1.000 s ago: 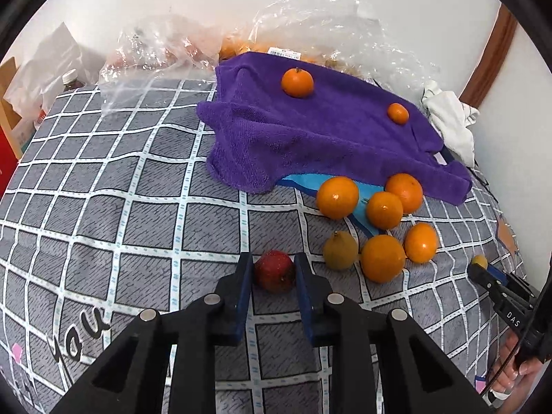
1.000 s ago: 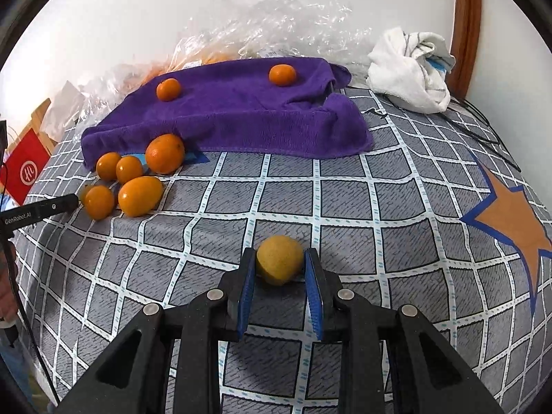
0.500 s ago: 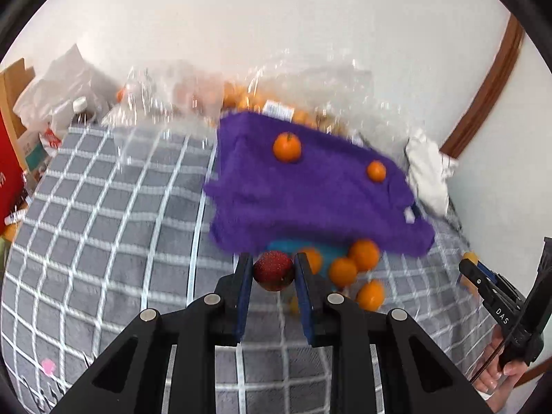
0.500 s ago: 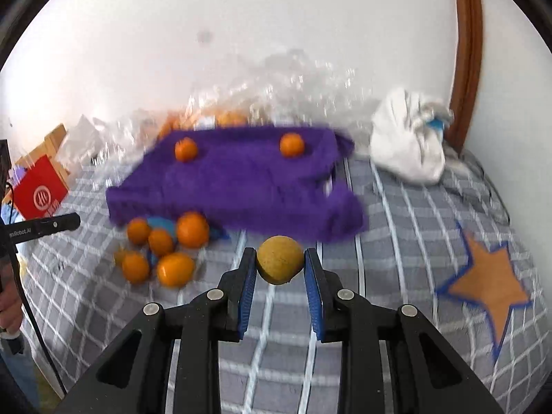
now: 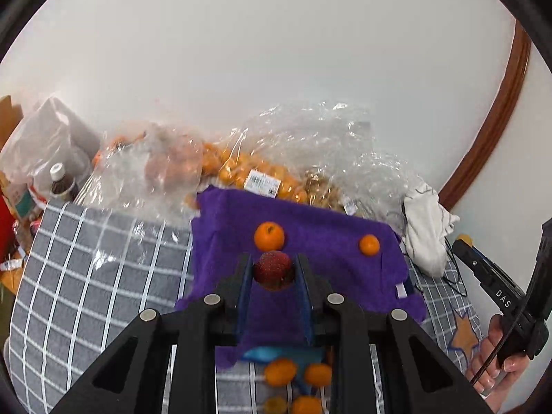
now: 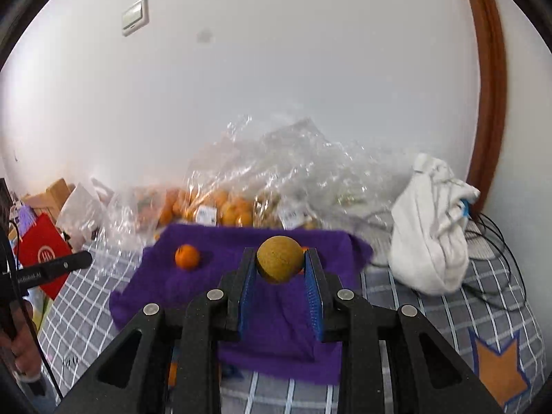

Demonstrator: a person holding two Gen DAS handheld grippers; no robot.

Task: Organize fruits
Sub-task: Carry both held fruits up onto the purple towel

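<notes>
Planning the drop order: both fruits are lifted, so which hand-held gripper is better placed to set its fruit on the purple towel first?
Probably left. The left hand-held gripper holds its red fruit over the purple towel; the right one's yellow-brown fruit looks equally near.

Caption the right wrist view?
Right gripper holding a round yellow-brown fruit above a purple towel.

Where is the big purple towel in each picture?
Left wrist view: the purple towel fills the middle, behind the left gripper that is shut on a red fruit.
Right wrist view: the purple towel lies centre-low, behind the right gripper that holds a yellow-brown fruit.
Shared landmark: the white cloth bundle sits just right of the towel in both.
</notes>
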